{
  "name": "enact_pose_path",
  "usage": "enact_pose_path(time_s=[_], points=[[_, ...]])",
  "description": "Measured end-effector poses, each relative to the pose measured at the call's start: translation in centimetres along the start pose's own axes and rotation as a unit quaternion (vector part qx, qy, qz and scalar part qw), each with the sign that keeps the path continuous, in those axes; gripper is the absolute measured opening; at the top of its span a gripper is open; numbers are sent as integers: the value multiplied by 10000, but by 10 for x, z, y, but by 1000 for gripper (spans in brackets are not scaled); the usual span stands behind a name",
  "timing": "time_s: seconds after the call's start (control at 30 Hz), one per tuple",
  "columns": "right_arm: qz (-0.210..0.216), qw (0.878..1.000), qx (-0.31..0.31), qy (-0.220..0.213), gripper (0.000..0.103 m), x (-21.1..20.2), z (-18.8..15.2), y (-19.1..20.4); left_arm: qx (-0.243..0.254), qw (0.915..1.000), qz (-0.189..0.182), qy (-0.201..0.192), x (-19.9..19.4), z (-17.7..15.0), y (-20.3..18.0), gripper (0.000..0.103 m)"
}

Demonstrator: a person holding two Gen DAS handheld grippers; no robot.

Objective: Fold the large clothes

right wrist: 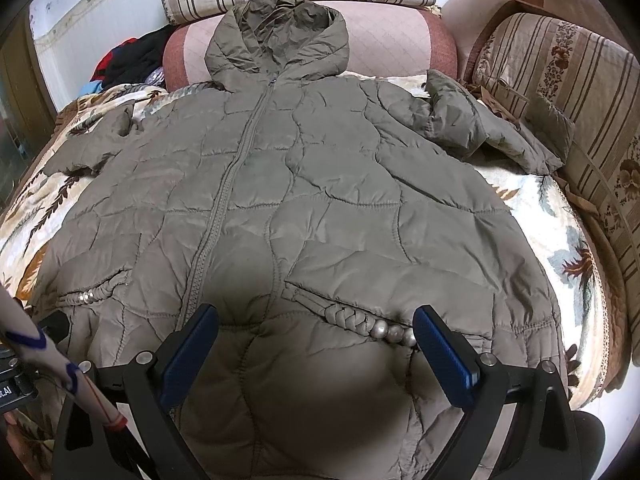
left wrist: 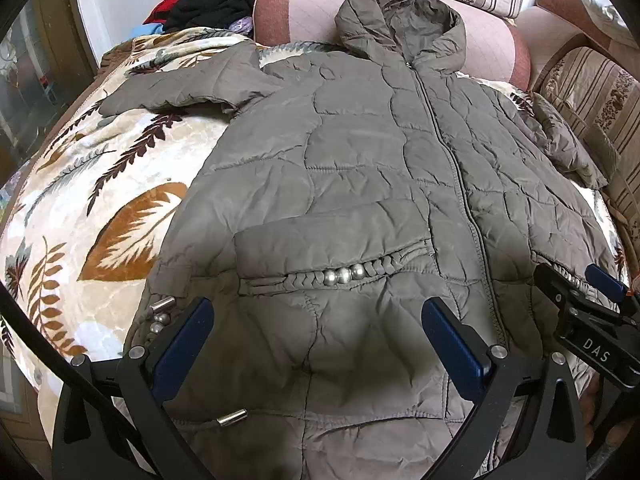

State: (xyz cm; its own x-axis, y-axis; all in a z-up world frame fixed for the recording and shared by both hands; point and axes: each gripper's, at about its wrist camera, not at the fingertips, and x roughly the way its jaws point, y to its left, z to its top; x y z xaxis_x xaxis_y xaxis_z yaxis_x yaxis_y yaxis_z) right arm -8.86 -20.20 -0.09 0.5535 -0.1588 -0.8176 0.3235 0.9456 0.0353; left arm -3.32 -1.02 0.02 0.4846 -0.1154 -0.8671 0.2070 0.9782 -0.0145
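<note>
Both grippers are hovering spread wide and holding nothing over the jacket's hem at the bottom of each frame. In the left wrist view the left gripper (left wrist: 316, 332) is hanging below the beaded pocket (left wrist: 344, 274); the right gripper (right wrist: 316, 340) is mirroring it. Lying flat on the leaf-print blanket (left wrist: 100, 208), the quilted jacket (right wrist: 320, 200) is running its long axis straight ahead, hood (right wrist: 280, 36) at the top. Its left sleeve (left wrist: 180, 84) is stretching toward the upper left, likely nearer the left gripper.
</note>
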Motion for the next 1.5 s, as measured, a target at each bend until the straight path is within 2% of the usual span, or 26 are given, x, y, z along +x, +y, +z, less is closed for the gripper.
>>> enact_pose_path(time_s=[0.47, 0.87, 1.3, 1.5], points=[[-48, 9999, -90, 72, 99, 4, 1, 6, -33, 9999, -104, 7, 3, 2, 9, 103], [-186, 9991, -354, 103, 99, 3, 3, 23, -276, 9993, -261, -3, 7, 2, 29, 103], [-262, 9971, -706, 78, 99, 0, 11, 55, -815, 9964, -241, -43, 11, 2, 85, 103], [-325, 9956, -878, 48, 99, 0, 13, 67, -982, 9950, -106, -114, 12, 5, 110, 103]])
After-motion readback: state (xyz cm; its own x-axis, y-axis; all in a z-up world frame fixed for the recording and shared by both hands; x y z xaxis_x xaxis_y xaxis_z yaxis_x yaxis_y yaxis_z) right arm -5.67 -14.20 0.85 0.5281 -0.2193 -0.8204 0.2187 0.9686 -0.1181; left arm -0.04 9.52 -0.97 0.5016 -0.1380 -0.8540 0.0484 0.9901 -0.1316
